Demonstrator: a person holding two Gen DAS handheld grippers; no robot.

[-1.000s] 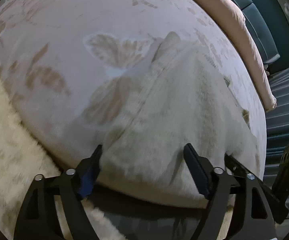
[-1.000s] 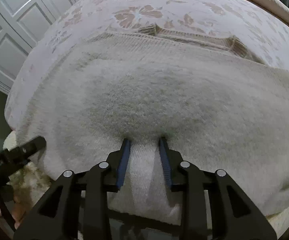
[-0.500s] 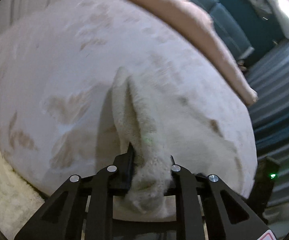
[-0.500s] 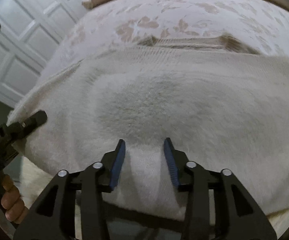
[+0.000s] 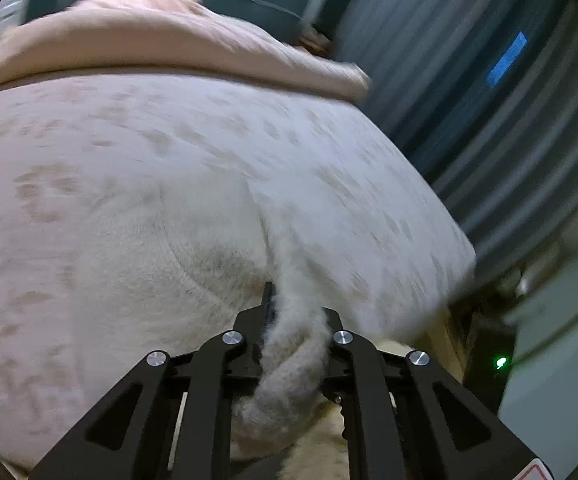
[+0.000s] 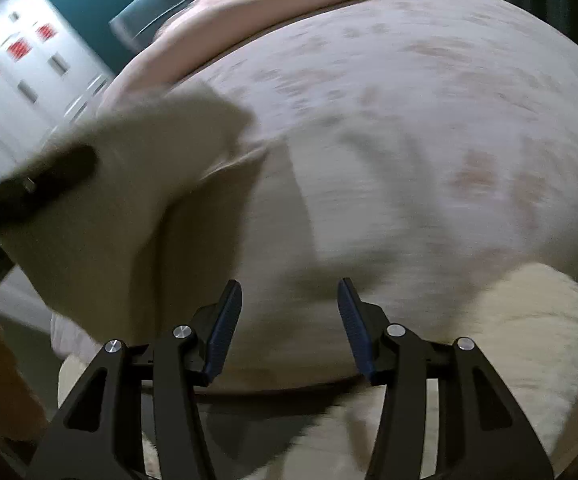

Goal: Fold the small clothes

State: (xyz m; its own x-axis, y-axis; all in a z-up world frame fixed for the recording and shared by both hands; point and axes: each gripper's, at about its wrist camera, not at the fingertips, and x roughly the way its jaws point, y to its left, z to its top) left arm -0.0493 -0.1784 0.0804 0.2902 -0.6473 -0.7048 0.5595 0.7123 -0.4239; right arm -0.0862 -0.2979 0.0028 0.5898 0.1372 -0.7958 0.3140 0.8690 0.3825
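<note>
Pinching a bunched edge of the cream sweater (image 5: 289, 344), the left hand-held gripper (image 5: 295, 320) lifts it off the bed (image 5: 89, 168) toward 12 o'clock, the right hand-held gripper (image 6: 289, 320) opening empty, so folding has barely begun.

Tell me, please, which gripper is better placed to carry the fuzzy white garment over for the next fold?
Probably the left: the left gripper is clamped on a bunch of the white garment, lifting it off the bed. The right gripper is opening, with nothing between its jaws.
</note>
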